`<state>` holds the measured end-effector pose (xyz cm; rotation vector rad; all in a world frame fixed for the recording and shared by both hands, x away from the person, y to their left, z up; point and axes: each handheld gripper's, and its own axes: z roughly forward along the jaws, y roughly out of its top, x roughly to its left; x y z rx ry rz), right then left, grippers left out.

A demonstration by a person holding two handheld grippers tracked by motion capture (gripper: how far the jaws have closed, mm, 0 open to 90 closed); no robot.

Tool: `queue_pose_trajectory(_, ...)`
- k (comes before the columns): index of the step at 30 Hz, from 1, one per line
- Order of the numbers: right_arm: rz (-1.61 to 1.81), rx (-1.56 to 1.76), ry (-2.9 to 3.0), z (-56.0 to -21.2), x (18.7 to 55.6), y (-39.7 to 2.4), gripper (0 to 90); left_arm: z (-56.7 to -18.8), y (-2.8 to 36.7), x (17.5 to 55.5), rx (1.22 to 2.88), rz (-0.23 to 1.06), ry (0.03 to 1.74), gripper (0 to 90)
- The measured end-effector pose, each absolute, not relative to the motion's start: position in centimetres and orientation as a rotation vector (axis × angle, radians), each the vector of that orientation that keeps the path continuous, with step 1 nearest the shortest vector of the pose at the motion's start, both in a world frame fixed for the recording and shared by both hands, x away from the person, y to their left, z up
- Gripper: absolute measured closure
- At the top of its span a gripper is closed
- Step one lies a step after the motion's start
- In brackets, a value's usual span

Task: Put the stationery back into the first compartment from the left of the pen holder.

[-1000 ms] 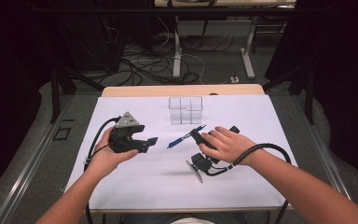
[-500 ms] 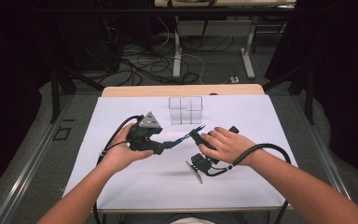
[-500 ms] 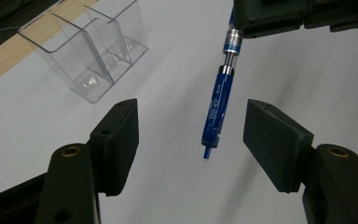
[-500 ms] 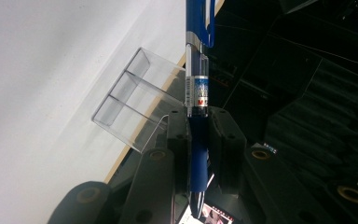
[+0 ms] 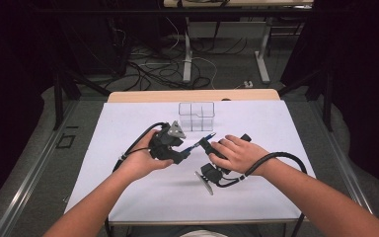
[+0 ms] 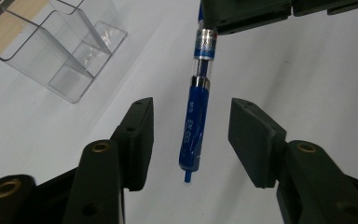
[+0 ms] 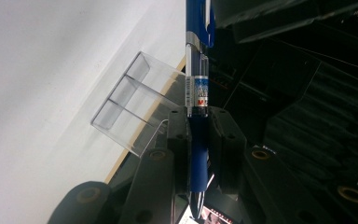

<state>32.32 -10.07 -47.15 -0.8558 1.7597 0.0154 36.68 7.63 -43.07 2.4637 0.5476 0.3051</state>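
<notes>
A: How is the high view lit?
B: The white table is brightly lit; darkness is seen from nine to three o'clock.
A: And sharpness?
B: Softness is noted throughout; near jaws are blurred.

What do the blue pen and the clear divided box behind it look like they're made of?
The blue pen looks like glossy plastic: a see-through barrel section, printed lettering, and a shiny silver band that may be metal. The clear divided box seems to be rigid acrylic or similar transparent plastic: the table shows through it, and its edges catch bright glints.
</notes>
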Motion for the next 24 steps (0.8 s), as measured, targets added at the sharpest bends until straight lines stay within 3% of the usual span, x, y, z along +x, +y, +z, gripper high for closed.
queue_pose_trajectory(19, 0.032, -0.874, 1.759, -47.5, 32.2, -9.6, 80.1, -43.6, 5.9, 37.2, 2.592, 0.307, 0.535, 76.4)
queue_pose_trajectory(24, 0.026, -0.875, 1.76, -47.5, 32.1, -9.4, 80.0, -43.7, 5.9, 37.1, 2.603, 0.301, 0.54, 78.7)
